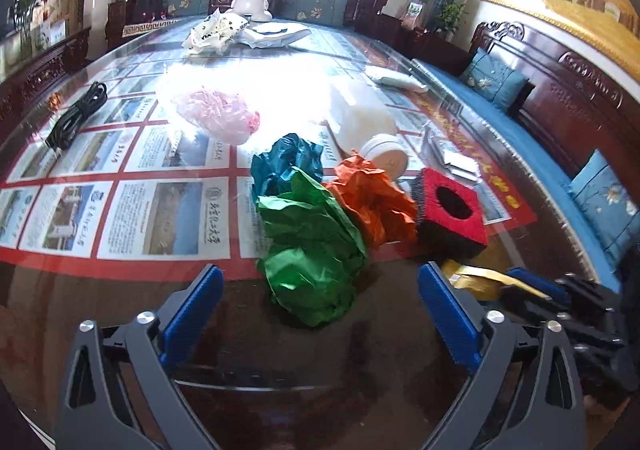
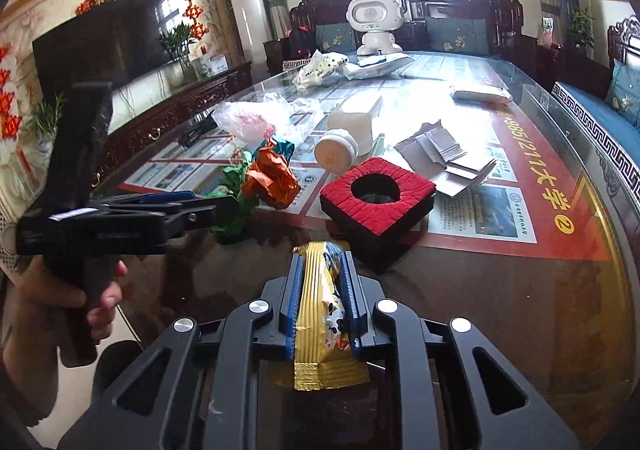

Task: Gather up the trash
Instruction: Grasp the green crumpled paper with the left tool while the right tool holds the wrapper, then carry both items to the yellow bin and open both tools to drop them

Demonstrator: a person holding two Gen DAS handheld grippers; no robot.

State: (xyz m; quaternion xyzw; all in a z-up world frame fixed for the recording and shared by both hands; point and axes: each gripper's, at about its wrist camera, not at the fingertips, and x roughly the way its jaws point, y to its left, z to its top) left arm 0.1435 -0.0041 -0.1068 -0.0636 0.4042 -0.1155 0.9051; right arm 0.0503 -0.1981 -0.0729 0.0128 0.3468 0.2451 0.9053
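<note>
right wrist: wrapper [image 2: 320, 314] between jaws

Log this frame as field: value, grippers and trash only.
left gripper: open, aimed at green paper
right gripper: shut on gold wrapper
green paper: crumpled, on table, between the open fingers' line
orange paper: crumpled, touching green paper
teal paper: crumpled, behind green paper
pink bag: farther back
red box: beside orange paper
</note>
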